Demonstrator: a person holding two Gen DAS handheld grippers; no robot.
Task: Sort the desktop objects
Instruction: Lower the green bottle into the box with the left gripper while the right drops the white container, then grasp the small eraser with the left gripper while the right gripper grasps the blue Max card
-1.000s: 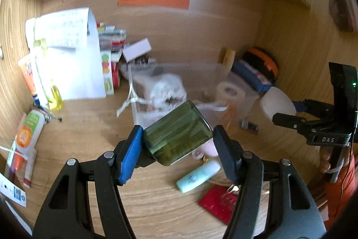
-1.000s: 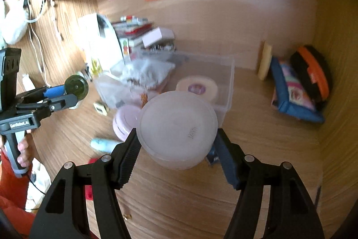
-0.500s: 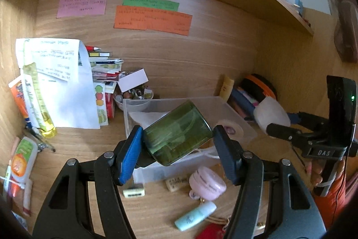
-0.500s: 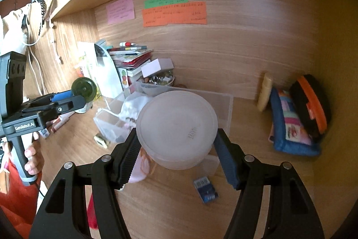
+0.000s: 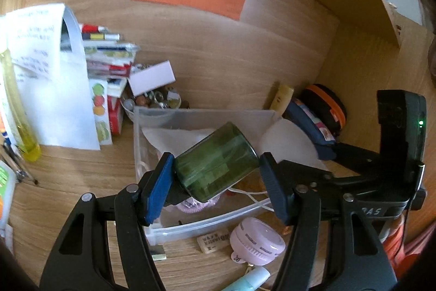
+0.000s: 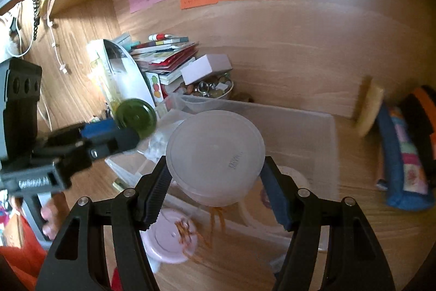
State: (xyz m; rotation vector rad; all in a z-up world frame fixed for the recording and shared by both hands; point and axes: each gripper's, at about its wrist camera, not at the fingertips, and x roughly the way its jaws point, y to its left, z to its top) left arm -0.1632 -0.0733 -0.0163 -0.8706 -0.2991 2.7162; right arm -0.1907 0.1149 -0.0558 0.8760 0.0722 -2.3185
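Note:
My left gripper (image 5: 215, 173) is shut on a dark green glass jar (image 5: 216, 161), tilted, held over the near part of a clear plastic bin (image 5: 201, 113). My right gripper (image 6: 215, 171) is shut on a round translucent white container (image 6: 215, 149), held above the same bin (image 6: 308, 122). The green jar (image 6: 135, 117) and left gripper also show in the right wrist view at left. The white container (image 5: 288, 141) and the right gripper's body show in the left wrist view at right. The bin holds crumpled white plastic (image 5: 174, 135) and a tape roll (image 6: 294, 176).
A pink round case (image 5: 257, 242), an eraser (image 5: 214, 243) and a mint tube (image 5: 250, 280) lie in front of the bin. Books and papers (image 5: 106, 64) stack at back left beside a bowl of trinkets (image 5: 152, 100). Blue and orange pouches (image 6: 403, 149) lean at right.
Both grippers have moved forward and closer together over the bin, each still holding its object. The near desk items have slid lower in view.

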